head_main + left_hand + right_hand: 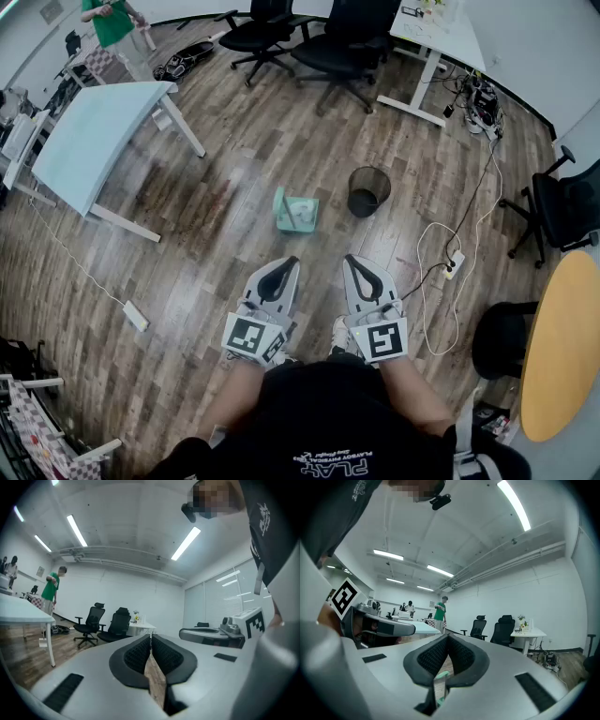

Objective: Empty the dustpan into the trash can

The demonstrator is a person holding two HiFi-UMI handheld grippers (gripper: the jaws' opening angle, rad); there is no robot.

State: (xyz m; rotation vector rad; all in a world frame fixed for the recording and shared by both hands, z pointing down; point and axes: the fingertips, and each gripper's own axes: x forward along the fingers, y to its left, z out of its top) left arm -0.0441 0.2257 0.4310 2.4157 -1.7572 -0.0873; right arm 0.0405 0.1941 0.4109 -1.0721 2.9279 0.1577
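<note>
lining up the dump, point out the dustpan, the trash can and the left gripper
dustpan (302, 221), head view, on its green pan
trash can (366, 207), head view, on its mesh outer wall
left gripper (287, 264), head view, at its closed jaw tips

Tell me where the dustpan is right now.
In the head view the green dustpan sits on the wood floor near the middle, just left of the black trash can, ahead of the left gripper and the right gripper.
</note>
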